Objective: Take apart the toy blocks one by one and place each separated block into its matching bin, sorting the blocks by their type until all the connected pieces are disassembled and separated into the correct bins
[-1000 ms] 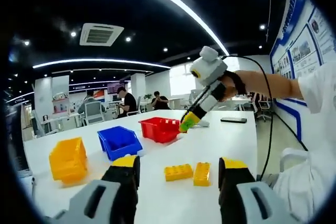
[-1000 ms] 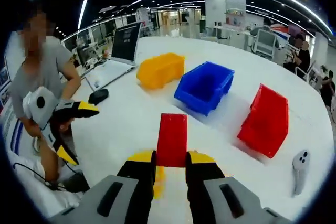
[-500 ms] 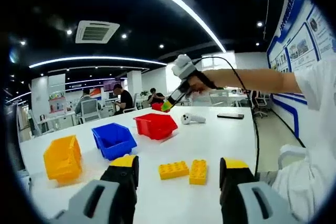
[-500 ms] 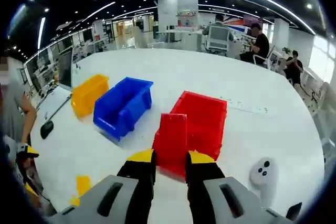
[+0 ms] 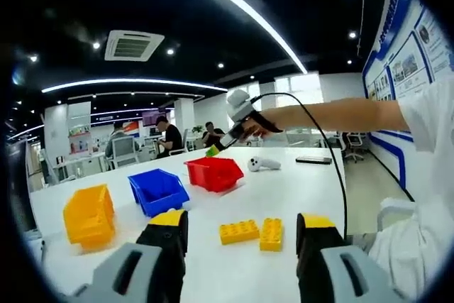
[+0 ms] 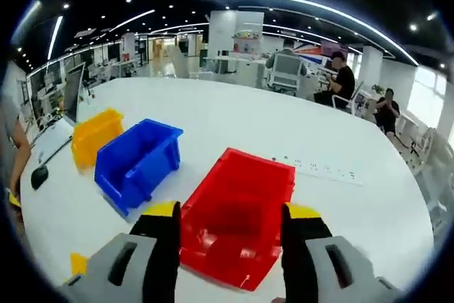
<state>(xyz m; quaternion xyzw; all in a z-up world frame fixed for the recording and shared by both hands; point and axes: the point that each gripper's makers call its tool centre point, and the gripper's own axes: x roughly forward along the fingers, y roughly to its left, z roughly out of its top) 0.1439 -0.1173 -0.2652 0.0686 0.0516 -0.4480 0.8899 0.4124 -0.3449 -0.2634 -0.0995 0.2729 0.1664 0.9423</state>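
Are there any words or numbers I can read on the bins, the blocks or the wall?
None can be read.
Blue and white wall posters: print too small and blurred.
Red plastic bin, blue plastic bin, yellow plastic bin: no labels showing.
Yellow toy blocks: plain studs, no text.

Open-plan office. Dark ceiling with long curved light strips [image 5: 234, 5], small spotlights, ceiling air-conditioning cassette [image 5: 133, 45]. Rows of white desks, mesh office chairs [image 6: 287, 70], people seated at desks in background [image 5: 170, 136]. Large white table [image 6: 234, 125] in foreground; open laptop [image 6: 71, 90] and computer mouse [image 6: 39, 175] near its edge. Wall with blue-and-white display boards [image 5: 411, 54] along one side. White pillars [image 6: 223, 33], bright windows [image 5: 305, 90] at far end.
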